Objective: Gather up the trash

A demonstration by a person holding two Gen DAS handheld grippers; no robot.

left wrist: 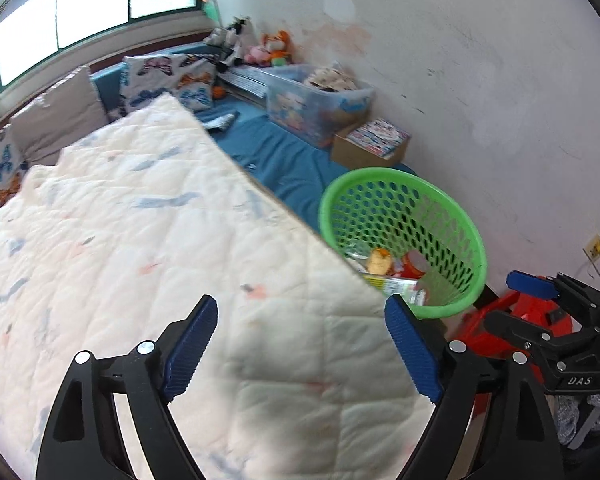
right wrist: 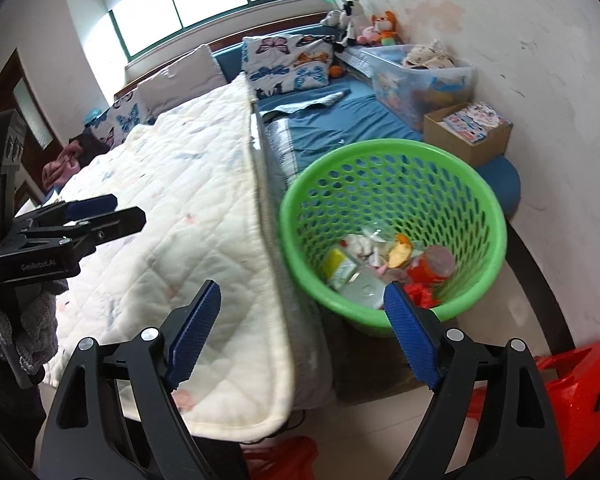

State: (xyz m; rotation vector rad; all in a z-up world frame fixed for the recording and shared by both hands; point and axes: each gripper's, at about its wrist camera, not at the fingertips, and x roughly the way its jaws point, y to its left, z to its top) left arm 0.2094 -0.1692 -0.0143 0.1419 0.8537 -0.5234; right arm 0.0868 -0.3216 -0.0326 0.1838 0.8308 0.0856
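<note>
A green perforated basket point(left wrist: 384, 208) point(right wrist: 384, 184) stands beside the bed's right side, against the wall. Several pieces of trash point(left wrist: 392, 266) point(right wrist: 384, 258) lie in its bottom: wrappers, an orange packet, a clear cup. My left gripper point(left wrist: 302, 308) hovers open over the white quilt's corner, with nothing between its blue pads point(left wrist: 192, 348). My right gripper point(right wrist: 303, 292) is open and empty too, above the quilt's edge and the basket's near rim. Each gripper also shows in the other's view, the right gripper point(left wrist: 516, 304) at the right edge and the left gripper point(right wrist: 130, 208) at the left.
A white quilt point(left wrist: 140, 240) point(right wrist: 172, 184) covers most of the bed; a blue sheet point(right wrist: 340, 120) shows beside it. A clear plastic box point(right wrist: 416, 80) and a cardboard box point(right wrist: 468, 136) sit by the wall. A red plastic object point(right wrist: 580, 396) and a red bag point(right wrist: 280, 456) lie on the floor.
</note>
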